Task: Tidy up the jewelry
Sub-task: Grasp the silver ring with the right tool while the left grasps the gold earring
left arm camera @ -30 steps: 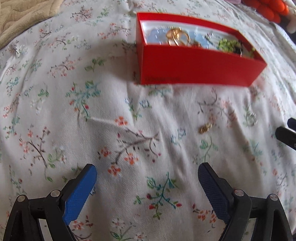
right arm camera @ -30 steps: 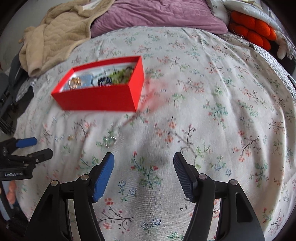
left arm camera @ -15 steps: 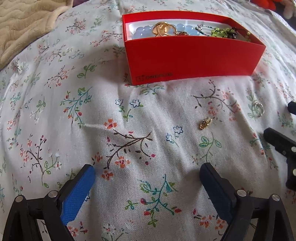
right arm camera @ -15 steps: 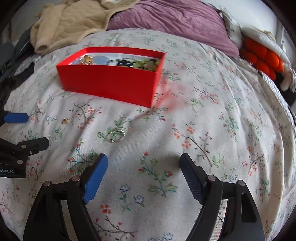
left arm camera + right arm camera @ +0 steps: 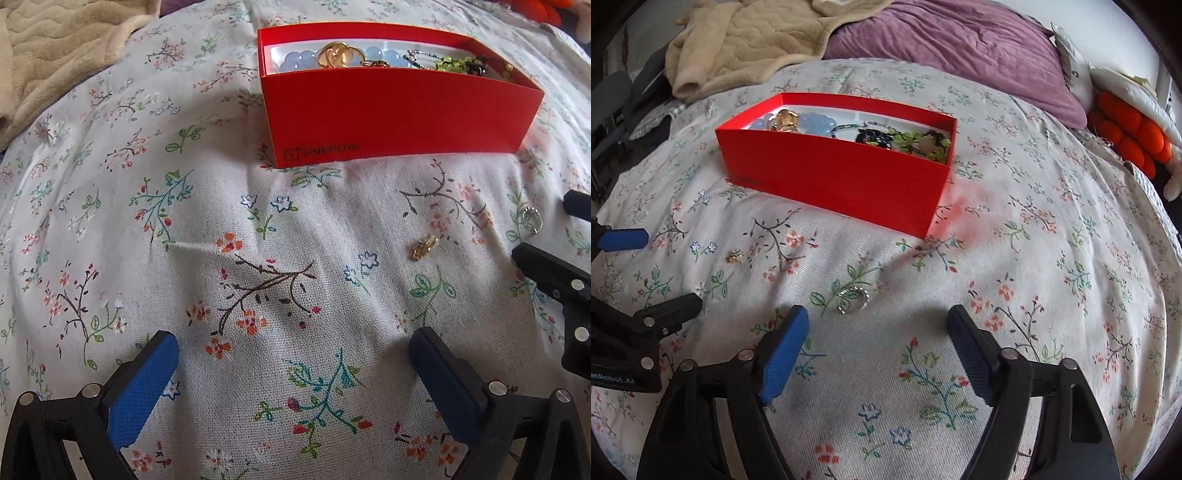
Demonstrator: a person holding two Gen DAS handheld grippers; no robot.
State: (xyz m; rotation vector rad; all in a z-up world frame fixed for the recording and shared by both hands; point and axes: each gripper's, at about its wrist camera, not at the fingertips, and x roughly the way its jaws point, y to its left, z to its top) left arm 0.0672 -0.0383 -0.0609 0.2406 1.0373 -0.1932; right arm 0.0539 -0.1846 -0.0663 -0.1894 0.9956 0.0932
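The right gripper (image 5: 877, 332) gaped wide with the ring (image 5: 853, 300) at its 11 o'clock, apparently lined up for a grab. The left gripper (image 5: 295, 363), equally wide, held nothing; the charm (image 5: 424, 247) lay at its 1 o'clock, short of the box (image 5: 399, 114).

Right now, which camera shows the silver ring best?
The right wrist view: the ring lies whole on the sheet just ahead of the open right claw. The left wrist view catches it small at the right edge.
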